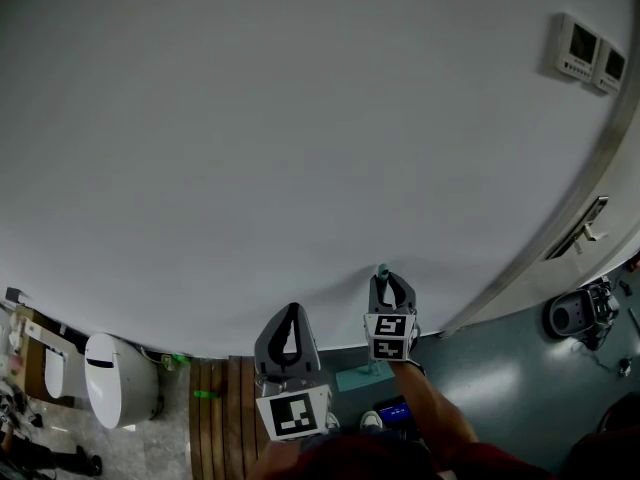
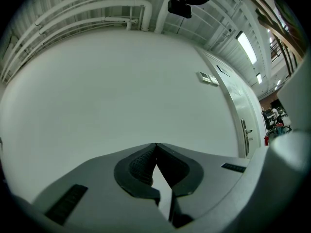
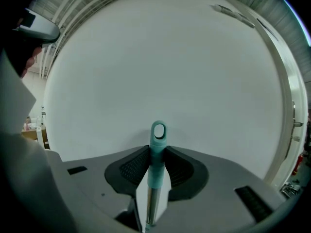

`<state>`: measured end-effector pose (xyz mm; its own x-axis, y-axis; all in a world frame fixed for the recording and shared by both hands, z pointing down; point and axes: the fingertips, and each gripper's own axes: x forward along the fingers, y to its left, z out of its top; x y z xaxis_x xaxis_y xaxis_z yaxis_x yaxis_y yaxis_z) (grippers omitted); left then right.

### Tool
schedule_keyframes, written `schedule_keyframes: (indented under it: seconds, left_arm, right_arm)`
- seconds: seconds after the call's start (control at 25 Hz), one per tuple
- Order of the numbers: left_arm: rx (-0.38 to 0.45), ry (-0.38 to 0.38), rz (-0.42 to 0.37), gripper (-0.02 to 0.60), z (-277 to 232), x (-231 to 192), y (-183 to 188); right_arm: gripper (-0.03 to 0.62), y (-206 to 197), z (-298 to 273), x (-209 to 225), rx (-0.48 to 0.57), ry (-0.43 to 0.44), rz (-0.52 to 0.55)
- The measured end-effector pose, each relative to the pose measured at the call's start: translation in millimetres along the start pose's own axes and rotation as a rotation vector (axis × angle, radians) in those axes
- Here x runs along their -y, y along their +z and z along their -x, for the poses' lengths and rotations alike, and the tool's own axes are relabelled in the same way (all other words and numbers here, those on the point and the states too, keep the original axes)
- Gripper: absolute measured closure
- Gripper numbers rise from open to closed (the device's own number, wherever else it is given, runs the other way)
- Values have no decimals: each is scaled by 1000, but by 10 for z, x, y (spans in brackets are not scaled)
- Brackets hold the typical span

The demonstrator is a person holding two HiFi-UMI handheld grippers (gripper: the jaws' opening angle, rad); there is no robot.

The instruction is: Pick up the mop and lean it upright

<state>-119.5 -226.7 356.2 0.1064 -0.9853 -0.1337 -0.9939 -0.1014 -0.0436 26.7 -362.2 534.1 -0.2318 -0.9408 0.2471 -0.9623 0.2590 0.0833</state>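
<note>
The mop stands upright close to the white wall point(image 1: 300, 148). Its teal handle end with a hanging loop point(image 3: 159, 131) sticks up between the jaws of my right gripper point(image 3: 157, 148), whose pads press on the teal grip from both sides; the metal shaft point(image 3: 151, 203) runs down below. In the head view the loop point(image 1: 381, 269) shows just above my right gripper point(image 1: 391, 286), and a teal flat mop head point(image 1: 363, 376) lies on the floor beneath. My left gripper point(image 1: 290, 320) is raised to the left of it, jaws shut point(image 2: 155, 147) with nothing between them.
A door with a lever handle point(image 1: 590, 230) is at the right, and two wall panels point(image 1: 590, 53) hang above it. A white bin point(image 1: 118, 378) and wooden slats point(image 1: 222, 408) are at the lower left. A dark machine point(image 1: 575, 313) sits on the floor at right.
</note>
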Motion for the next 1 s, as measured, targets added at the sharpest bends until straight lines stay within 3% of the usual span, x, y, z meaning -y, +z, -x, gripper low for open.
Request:
schedule_keyframes:
  seconds: [0.44,0.6,1.0]
  left_arm:
    - [7,1,-4,568,-1,-17,23]
    - [7,-1,-4,568,5,-15,25]
    - [6,4,0,568,19,-27,13]
  right_arm:
    - [474,2,-60,7,4,-11,35]
    - [404,73,-46,-22,21,-1,10]
    - [398,98,2,-27,25,-4,8]
